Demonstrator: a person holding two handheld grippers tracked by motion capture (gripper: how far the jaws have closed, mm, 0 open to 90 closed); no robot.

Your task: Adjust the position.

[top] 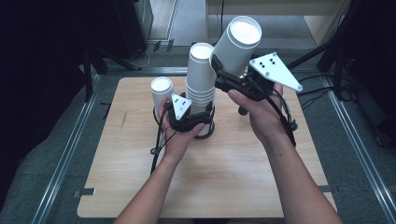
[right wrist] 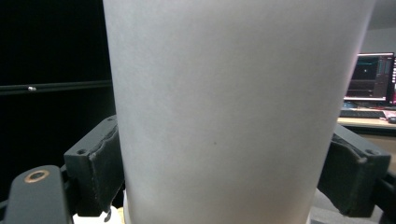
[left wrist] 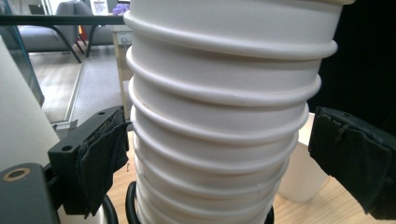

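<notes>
A tall stack of white paper cups (top: 201,79) stands in a black ring holder (top: 208,134) at the middle of the wooden table (top: 140,186). My left gripper (top: 198,116) is open around the stack's lower part (left wrist: 219,140). Its left pad (left wrist: 102,158) is right at the cups, while a narrow gap shows at the right pad (left wrist: 350,158). My right gripper (top: 223,70) is shut on a single white cup (top: 236,44), held tilted in the air to the right of the stack's top. That cup's wall (right wrist: 224,116) sits between both pads.
Another single white cup (top: 162,91) stands upright just left of the left gripper. One more cup (left wrist: 303,177) rests on the table behind the stack. Metal rails (top: 65,154) run along both sides of the table, with dark equipment stands beyond.
</notes>
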